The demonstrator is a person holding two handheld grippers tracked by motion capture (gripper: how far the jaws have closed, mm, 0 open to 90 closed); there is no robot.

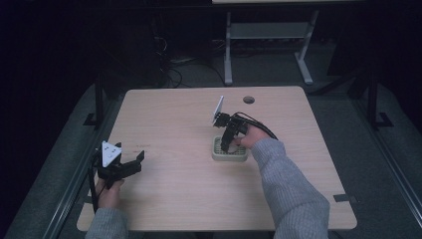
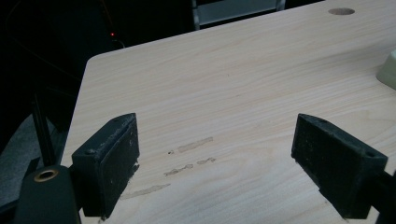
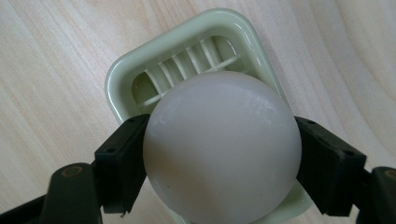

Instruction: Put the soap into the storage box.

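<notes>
From the high view, your right gripper (image 1: 227,145) points down into a pale green slatted tray (image 1: 241,156) right of the table's (image 1: 174,129) centre; your left gripper (image 1: 130,164) is held over the near-left edge, well apart from it.

In the left gripper view, your jaws stand wide apart over bare wood with nothing between them.

In the right gripper view, your jaws press both sides of a white ball (image 3: 220,147), held directly over the tray (image 3: 122,74).
</notes>
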